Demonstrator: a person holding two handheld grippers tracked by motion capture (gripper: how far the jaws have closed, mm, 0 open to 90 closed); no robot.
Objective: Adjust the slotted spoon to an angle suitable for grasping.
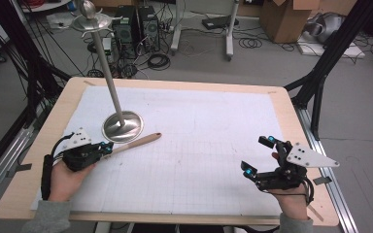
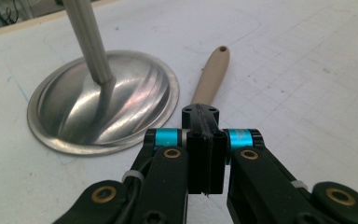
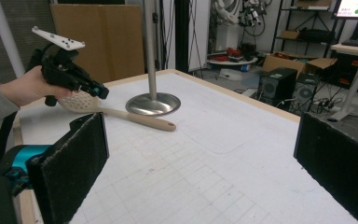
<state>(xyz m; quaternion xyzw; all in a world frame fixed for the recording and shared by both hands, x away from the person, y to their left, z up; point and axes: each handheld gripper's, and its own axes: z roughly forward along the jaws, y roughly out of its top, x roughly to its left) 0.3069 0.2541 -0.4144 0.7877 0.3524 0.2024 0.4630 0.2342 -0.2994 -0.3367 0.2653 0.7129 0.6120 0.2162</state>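
A beige slotted spoon (image 1: 138,141) lies on the white mat, its handle end pointing right and away. My left gripper (image 1: 108,147) is shut on the spoon's handle (image 2: 209,74) near the head, at the table's left front. In the right gripper view the perforated head (image 3: 77,101) shows under that gripper (image 3: 95,89). Just beyond it stands a metal stand with a round base (image 1: 122,126) and a tall pole (image 1: 108,73). The base (image 2: 98,102) is close to the left of the handle. My right gripper (image 1: 257,155) is open at the right front, with nothing between its pads (image 3: 72,163).
A white gridded mat (image 1: 199,131) covers most of the wooden table (image 1: 175,82). On the floor beyond the far edge are computer towers (image 1: 136,24), cables and cardboard boxes (image 1: 286,19). Black frame posts (image 1: 320,77) stand at both sides.
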